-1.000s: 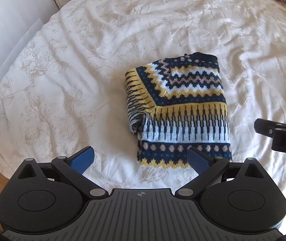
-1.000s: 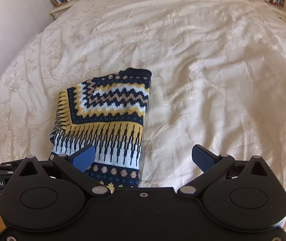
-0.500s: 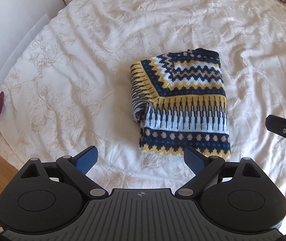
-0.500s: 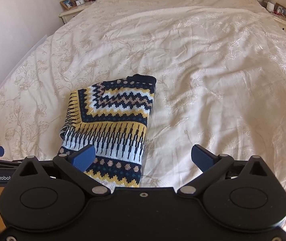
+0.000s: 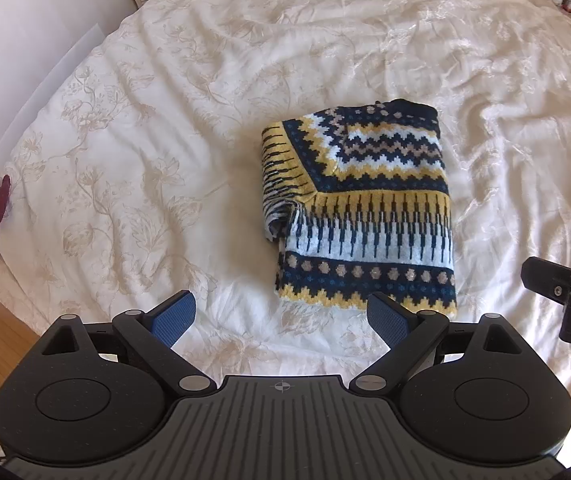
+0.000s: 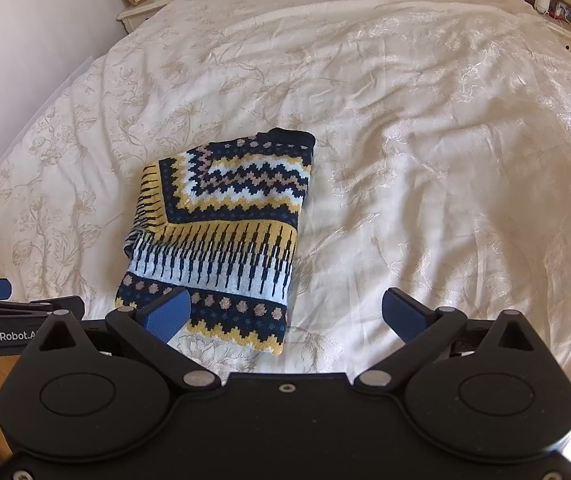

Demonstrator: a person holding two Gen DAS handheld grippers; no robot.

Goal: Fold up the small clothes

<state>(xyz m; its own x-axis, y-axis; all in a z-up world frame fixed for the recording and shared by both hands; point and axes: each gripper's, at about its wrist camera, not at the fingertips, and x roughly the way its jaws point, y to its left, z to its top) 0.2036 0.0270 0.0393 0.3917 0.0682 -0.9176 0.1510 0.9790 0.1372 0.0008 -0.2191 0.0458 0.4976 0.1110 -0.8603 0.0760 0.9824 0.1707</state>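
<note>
- The left hand-held gripper (image 5: 281,316) is seen in the left wrist view with its jaws spread wide and nothing held. The folded sweater (image 5: 359,212) lies on the bed (image 5: 125,152) ahead and slightly right of it, its long axis running away from the camera. The near hem lies just beyond the right fingertip.
- The right hand-held gripper (image 6: 287,312) is shown in the right wrist view equally wide open and empty. The sweater (image 6: 221,236) lies ahead to its left, so the left one is judged slightly better aligned.
</note>
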